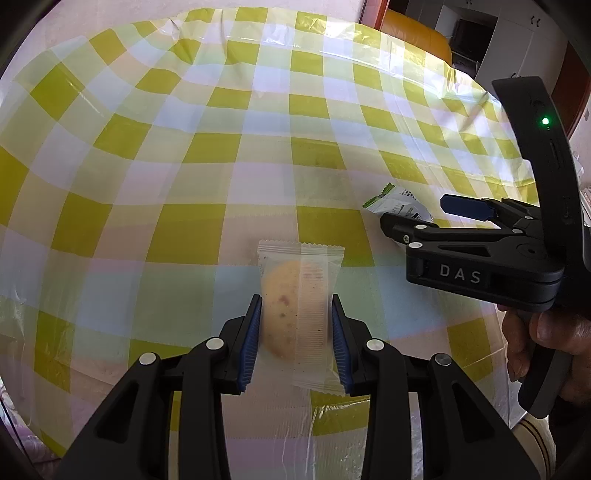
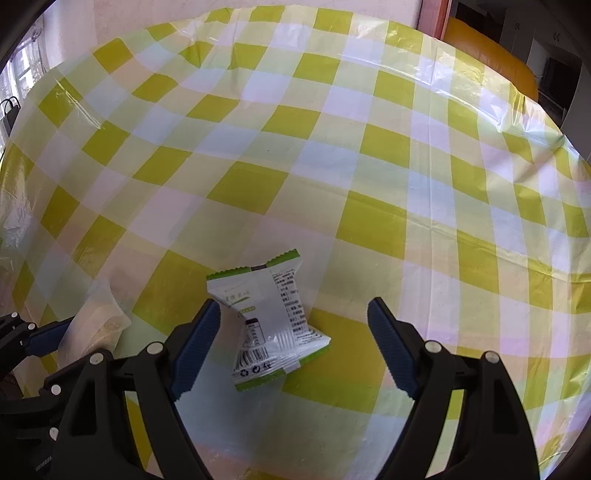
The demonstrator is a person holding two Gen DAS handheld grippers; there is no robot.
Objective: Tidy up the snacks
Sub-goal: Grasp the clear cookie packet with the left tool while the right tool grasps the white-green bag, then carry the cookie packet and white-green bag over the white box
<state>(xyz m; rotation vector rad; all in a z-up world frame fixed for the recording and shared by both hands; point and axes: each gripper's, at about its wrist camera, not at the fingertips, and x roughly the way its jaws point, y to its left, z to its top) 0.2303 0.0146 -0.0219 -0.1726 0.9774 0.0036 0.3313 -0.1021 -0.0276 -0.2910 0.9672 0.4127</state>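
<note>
Yellow-green and white checked plastic sheeting covers the surface (image 1: 258,147), which carries two snack packets and two hand-held grippers. An orange rounded seat (image 1: 413,33) and pale cabinets stand behind. Left hand-held gripper (image 1: 295,332): blue ribbed pads clenched on a clear-wrapped round biscuit packet (image 1: 299,295), pale with red flecks, near the front edge. Right hand-held gripper (image 2: 291,347): jaws released, straddling a crumpled white and green foil packet (image 2: 269,325) with barcode, its left pad just beside the wrapper; whether they touch cannot be told.
</note>
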